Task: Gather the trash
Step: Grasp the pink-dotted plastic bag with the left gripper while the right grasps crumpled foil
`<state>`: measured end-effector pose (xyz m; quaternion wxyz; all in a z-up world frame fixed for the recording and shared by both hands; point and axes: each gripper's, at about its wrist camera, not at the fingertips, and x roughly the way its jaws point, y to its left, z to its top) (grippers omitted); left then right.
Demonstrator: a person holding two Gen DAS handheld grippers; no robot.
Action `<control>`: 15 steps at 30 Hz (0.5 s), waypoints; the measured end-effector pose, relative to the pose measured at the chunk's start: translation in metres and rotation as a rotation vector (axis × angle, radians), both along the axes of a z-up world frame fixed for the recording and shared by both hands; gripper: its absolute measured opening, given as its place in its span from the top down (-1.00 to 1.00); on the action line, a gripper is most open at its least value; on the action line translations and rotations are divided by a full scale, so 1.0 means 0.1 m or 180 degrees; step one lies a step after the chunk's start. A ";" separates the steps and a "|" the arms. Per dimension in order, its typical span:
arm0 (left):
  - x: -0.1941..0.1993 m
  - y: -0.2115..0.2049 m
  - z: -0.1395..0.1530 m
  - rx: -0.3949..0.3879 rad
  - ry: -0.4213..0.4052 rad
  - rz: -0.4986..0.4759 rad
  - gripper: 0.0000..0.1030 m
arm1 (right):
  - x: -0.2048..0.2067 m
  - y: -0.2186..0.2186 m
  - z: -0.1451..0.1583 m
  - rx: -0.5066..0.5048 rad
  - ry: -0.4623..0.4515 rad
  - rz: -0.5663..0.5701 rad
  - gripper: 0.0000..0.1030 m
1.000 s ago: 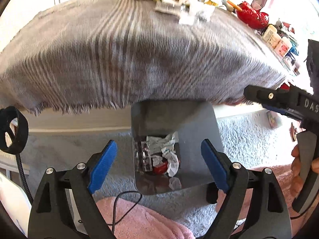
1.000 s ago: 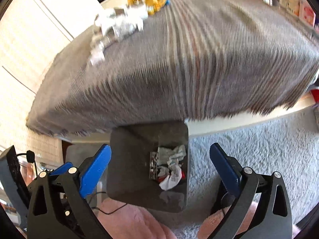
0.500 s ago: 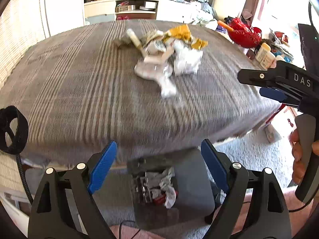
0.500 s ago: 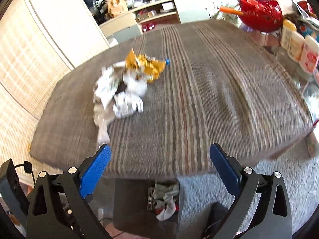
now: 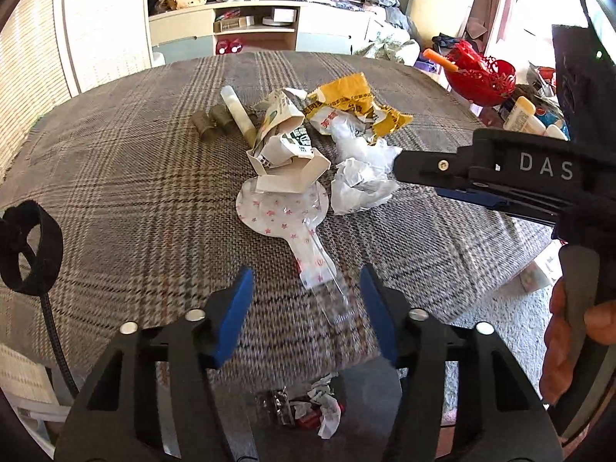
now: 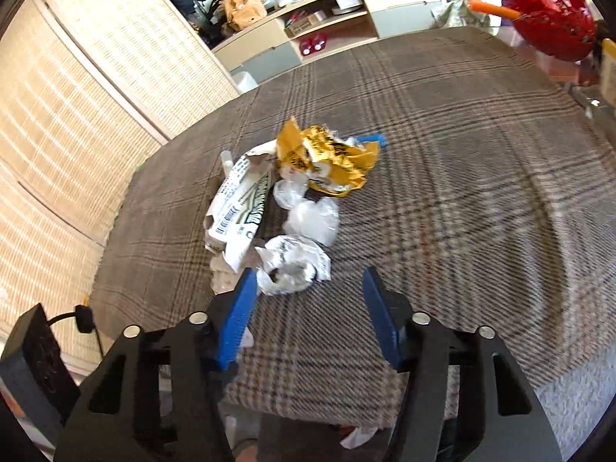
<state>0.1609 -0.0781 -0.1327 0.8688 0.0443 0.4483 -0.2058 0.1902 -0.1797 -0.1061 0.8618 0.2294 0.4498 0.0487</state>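
Observation:
A trash pile lies mid-table on the plaid cloth: a yellow wrapper, a torn white carton, crumpled white paper, clear plastic bags, and a star-printed clear blister pack nearest the table edge. My left gripper is open and empty, just short of the blister pack. My right gripper is open and empty, just short of the crumpled paper; it also shows in the left wrist view. The bin with trash sits below the table edge.
A white tube and brown rolls lie behind the pile. A red bowl and bottles stand at the table's right. A blue cap lies beyond the yellow wrapper. A cabinet lines the far wall.
Both grippers rose from over the bin and moved forward over the table toward the trash pile. Both stayed open and empty.

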 end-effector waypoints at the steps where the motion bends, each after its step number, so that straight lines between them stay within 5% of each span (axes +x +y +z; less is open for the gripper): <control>1: 0.04 -0.01 -0.03 -0.0001 0.0013 0.0008 0.07 | 0.03 0.02 -0.02 0.0000 0.0008 0.0020 -0.08; 8: 0.16 -0.04 -0.15 0.0005 0.0048 0.0009 0.23 | 0.18 0.09 -0.15 -0.0016 0.0096 0.0070 -0.08; 15: 0.20 -0.04 -0.18 0.0068 -0.0040 -0.0037 0.56 | 0.26 0.18 -0.30 -0.0164 0.0201 0.0156 0.37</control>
